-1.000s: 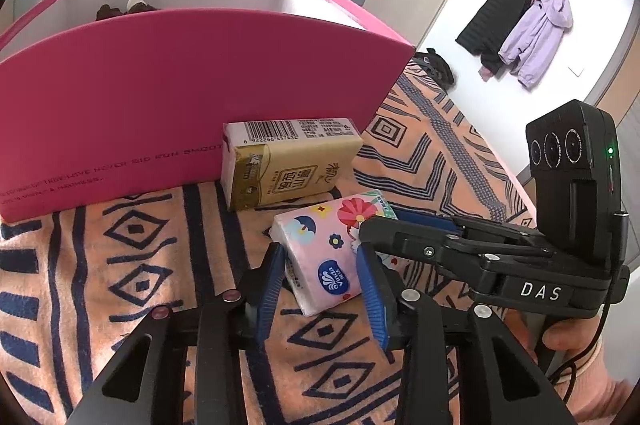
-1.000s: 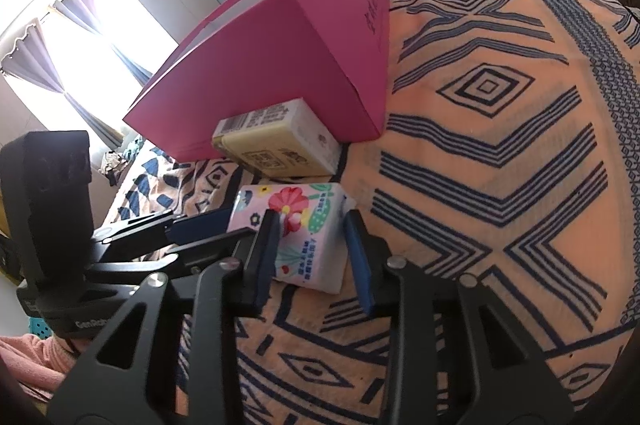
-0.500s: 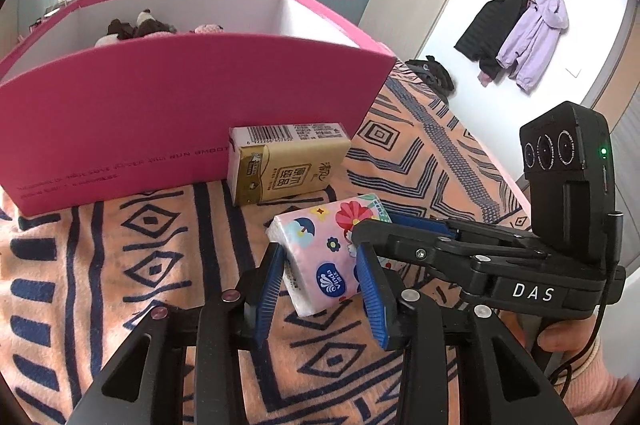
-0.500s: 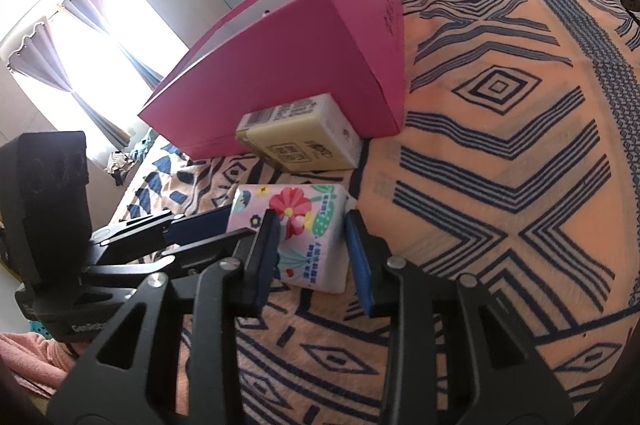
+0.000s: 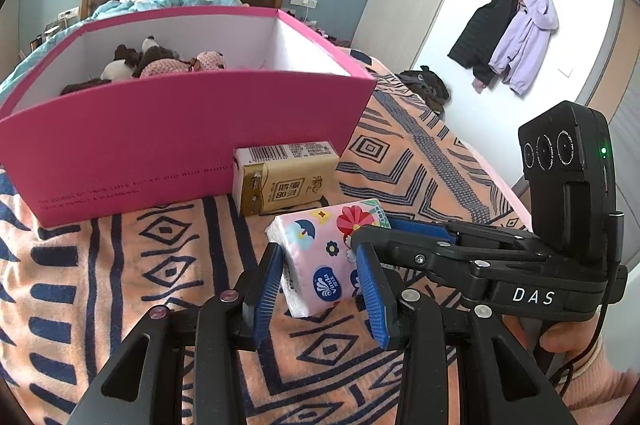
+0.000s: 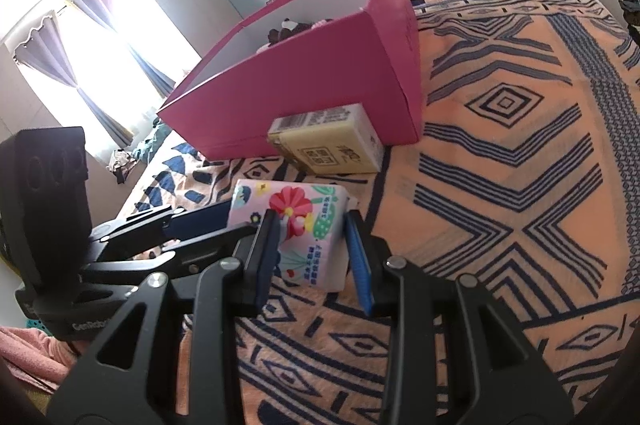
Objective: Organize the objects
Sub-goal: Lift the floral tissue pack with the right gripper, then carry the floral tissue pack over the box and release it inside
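Both the left hand-held gripper [image 5: 320,281] and the right hand-held gripper [image 6: 312,249] pinch the floral tissue pack [image 5: 320,253] above the bed blanket [image 5: 120,265], at six o'clock from the yellow tissue pack [image 5: 284,177] and pink box [image 5: 180,137].

Pink floral tissue pack [image 5: 320,257], tan tissue pack [image 5: 286,177], magenta box [image 5: 180,129], orange blanket [image 6: 500,145] with navy diamonds

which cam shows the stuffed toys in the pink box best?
Left wrist: it looks over the pink box rim onto the stuffed toys. Right wrist catches only a sliver of them behind the near wall.
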Available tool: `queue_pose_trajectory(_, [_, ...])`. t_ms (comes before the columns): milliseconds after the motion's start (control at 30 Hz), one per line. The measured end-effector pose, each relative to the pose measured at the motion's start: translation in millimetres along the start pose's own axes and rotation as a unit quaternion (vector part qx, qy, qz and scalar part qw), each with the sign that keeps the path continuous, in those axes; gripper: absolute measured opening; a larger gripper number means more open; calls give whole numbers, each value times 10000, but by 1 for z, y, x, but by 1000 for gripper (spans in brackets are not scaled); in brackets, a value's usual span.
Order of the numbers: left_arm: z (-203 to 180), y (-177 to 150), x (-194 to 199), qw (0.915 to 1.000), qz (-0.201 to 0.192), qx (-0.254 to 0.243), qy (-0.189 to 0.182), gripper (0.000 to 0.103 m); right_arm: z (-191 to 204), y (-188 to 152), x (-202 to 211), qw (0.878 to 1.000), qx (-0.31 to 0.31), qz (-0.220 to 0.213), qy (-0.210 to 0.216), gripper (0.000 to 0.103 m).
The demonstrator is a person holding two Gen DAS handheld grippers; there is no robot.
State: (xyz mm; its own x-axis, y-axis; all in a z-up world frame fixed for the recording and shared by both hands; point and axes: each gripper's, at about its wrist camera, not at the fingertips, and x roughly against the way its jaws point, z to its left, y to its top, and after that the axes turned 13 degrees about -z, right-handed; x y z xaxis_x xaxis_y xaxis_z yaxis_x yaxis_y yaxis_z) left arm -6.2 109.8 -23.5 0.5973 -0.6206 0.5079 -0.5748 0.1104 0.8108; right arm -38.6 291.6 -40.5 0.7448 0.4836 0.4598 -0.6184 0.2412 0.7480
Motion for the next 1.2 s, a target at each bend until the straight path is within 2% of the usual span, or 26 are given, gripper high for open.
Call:
queue_pose_trajectory(600, [-6, 18, 29, 9990, -413, -138, -116, 38, 25, 15, 18, 9991, 301, -285, 73, 37])
queue_pose_trajectory(867, [-7, 37, 40, 9980, -589, -146, -201, 38, 37, 31, 28, 9976, 481, -486, 127, 37])
queue_pose_trajectory(1200, [-8, 74, 47, 9958, -852, -310, -106, 38, 53, 63, 33, 9936, 803, -766, 209, 37])
